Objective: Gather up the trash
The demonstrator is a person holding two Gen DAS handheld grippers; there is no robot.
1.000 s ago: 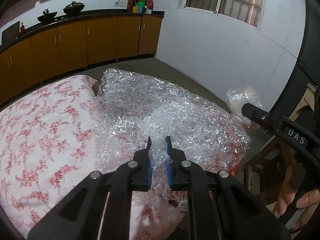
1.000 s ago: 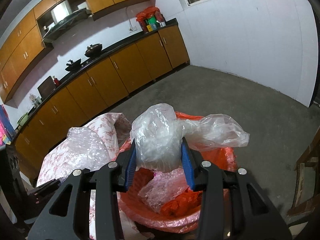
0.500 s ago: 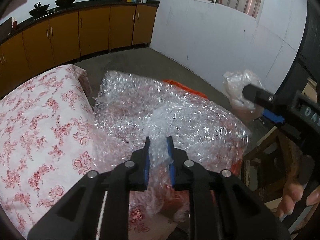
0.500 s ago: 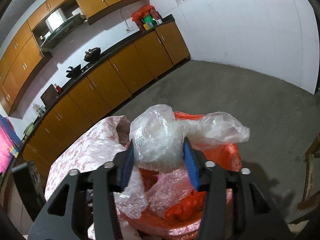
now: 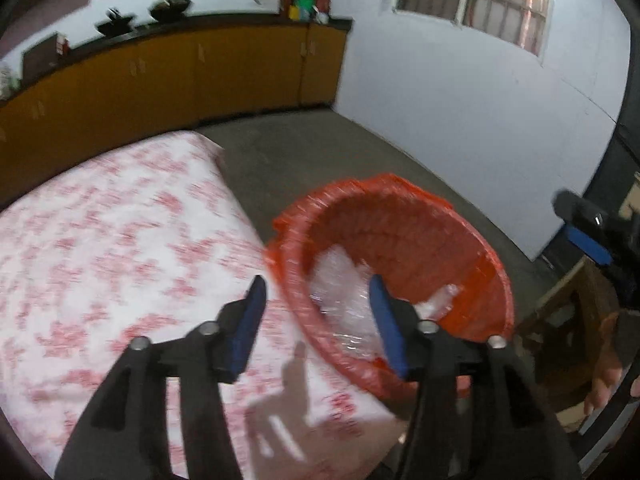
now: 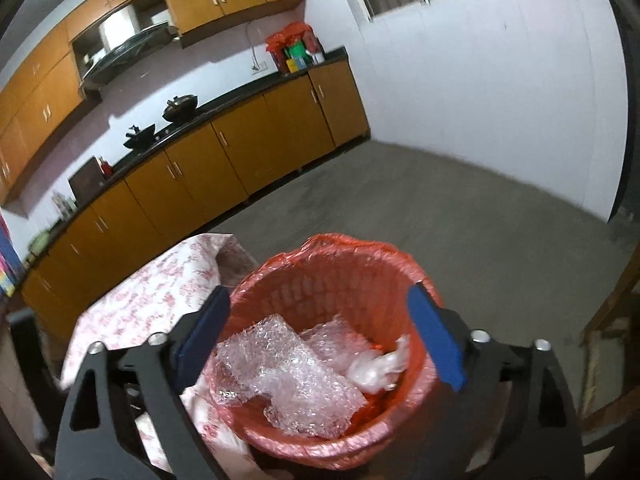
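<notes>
Bubble wrap [image 6: 288,372] and crumpled clear bag [image 6: 376,366] lie inside orange-lined basket [image 6: 360,256], beside floral worktop [image 5: 120,240]. Left tool [image 5: 316,304] and right tool [image 6: 316,320] gape wide, both empty, above basket.

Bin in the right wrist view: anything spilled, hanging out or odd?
Nothing stands out. The bubble wrap and crumpled plastic bag lie inside the bin, nothing drapes over its rim, and the orange liner is folded over the edge. Both grippers, left and right, are open and empty.
</notes>
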